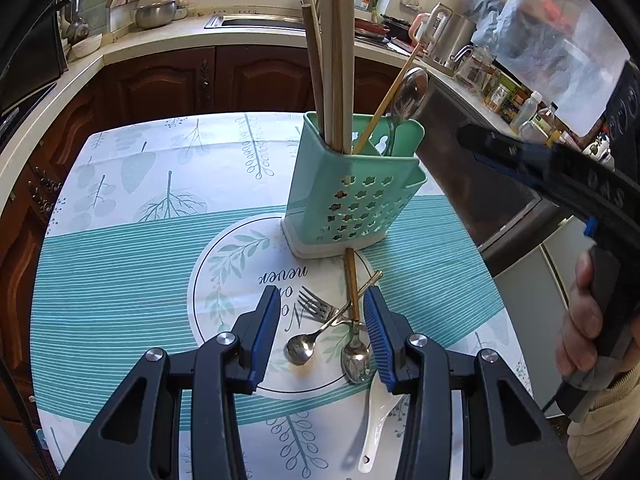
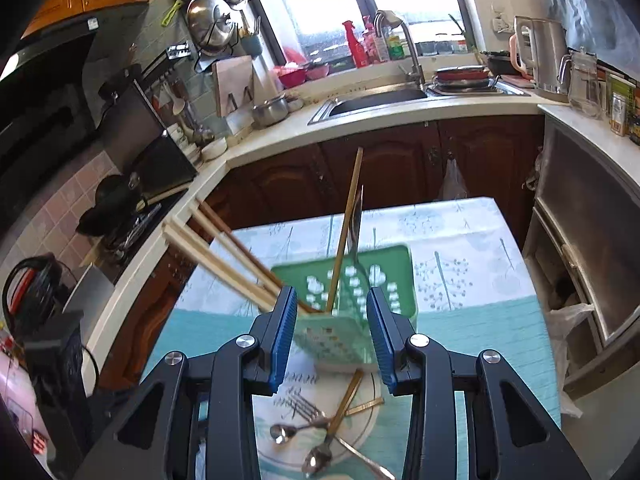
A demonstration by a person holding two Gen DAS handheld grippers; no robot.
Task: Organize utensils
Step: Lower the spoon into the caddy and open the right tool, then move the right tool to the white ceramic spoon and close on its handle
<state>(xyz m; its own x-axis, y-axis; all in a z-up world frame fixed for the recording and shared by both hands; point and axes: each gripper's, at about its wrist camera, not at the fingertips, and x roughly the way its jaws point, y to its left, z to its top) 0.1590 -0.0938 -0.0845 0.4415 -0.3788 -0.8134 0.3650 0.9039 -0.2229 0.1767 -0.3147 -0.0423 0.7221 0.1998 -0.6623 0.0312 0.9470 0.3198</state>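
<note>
We read the left wrist view from left to right, starting with the patterned tablecloth (image 1: pixel 120 248) that covered the table, bare along its nine o'clock side. At the bottom centre our left gripper (image 1: pixel 322 334) hung released above the loose cutlery, its blue pads spread wide and grasping nothing. Between those pads lay the pile left to sort: a fork (image 1: pixel 316 307) at about eleven o'clock of the heap, a small spoon (image 1: pixel 301 350) toward seven o'clock, a gold-handled spoon (image 1: pixel 355 354) at about five o'clock with its handle running up to twelve, and a white ceramic spoon (image 1: pixel 376 420) stretching down to six o'clock under the right pad. The metal pieces crossed and touched one another. Just beyond them, at twelve o'clock, stood the green utensil holder (image 1: pixel 352 200), upright, which already contained several wooden chopsticks (image 1: pixel 332 68), a thin gold chopstick (image 1: pixel 390 96) leaning toward one o'clock, and a steel spoon (image 1: pixel 408 92) bowl-up. Farther right, at three o'clock, our right gripper (image 1: pixel 466 136) pointed in toward the holder; in the right wrist view it showed its pads parted and empty, with the holder framed between them. We judged the job roughly half done: some pieces stood in the holder, while at least four pieces lay on the cloth waiting to be lifted and dropped in.
</note>
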